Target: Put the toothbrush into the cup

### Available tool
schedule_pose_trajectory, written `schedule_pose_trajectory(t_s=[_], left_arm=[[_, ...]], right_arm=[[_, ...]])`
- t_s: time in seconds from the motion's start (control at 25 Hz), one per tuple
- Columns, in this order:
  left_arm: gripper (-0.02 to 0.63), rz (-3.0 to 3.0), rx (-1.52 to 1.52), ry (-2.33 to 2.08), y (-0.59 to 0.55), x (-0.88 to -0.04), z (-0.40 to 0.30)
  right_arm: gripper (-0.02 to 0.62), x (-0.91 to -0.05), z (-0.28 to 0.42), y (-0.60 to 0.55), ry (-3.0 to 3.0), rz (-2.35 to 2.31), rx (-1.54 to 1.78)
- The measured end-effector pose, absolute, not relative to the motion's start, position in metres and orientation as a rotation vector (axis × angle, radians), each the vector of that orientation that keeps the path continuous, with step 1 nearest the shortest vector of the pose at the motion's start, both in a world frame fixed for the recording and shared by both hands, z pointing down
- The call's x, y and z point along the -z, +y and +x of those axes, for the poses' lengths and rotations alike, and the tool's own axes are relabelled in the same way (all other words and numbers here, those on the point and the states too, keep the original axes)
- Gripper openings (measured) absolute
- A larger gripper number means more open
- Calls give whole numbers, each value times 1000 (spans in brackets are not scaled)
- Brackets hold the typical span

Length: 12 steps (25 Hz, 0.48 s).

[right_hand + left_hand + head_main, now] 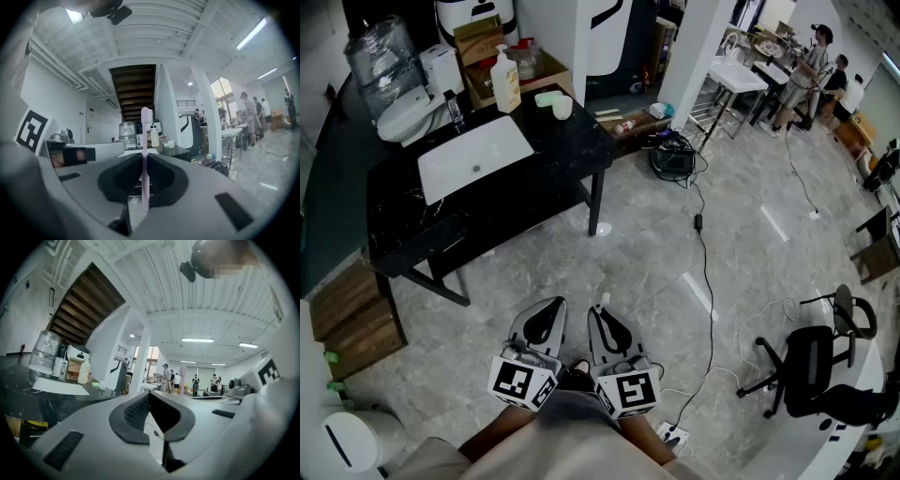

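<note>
Right gripper view: the toothbrush (145, 126), pink, stands upright between the jaws of the right gripper (143, 161), which are closed onto its handle; its long axis runs along the jaws, bristle head outermost and well past the tips. The cup (562, 108) is what the carry turns on; in the head view it sits on the far right corner of the black counter (534, 178), well apart from both grippers, ahead and slightly left of the right one; seen along the jaws it shows just right of the brush. The left gripper (149, 397) has its pads together on nothing. Neither gripper looks clearly nearer the cup, so I judge the loaded right one should travel. Count: one toothbrush, one cup, two grippers, one white sink (473, 155), one soap bottle (505, 82).
</note>
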<state>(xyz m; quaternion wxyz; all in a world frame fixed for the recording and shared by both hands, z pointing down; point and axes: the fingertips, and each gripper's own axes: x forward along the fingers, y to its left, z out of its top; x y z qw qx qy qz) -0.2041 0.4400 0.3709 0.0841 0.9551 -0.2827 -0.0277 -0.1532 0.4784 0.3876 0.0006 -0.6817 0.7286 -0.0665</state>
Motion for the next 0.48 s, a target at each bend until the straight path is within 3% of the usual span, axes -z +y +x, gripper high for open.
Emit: schedule_pose_trajectory(t_s=[0.48], left_arm=[[11, 2842, 21, -906, 453, -369, -210]], right_arm=[[41, -386, -151, 488, 2286, -2067, 267]])
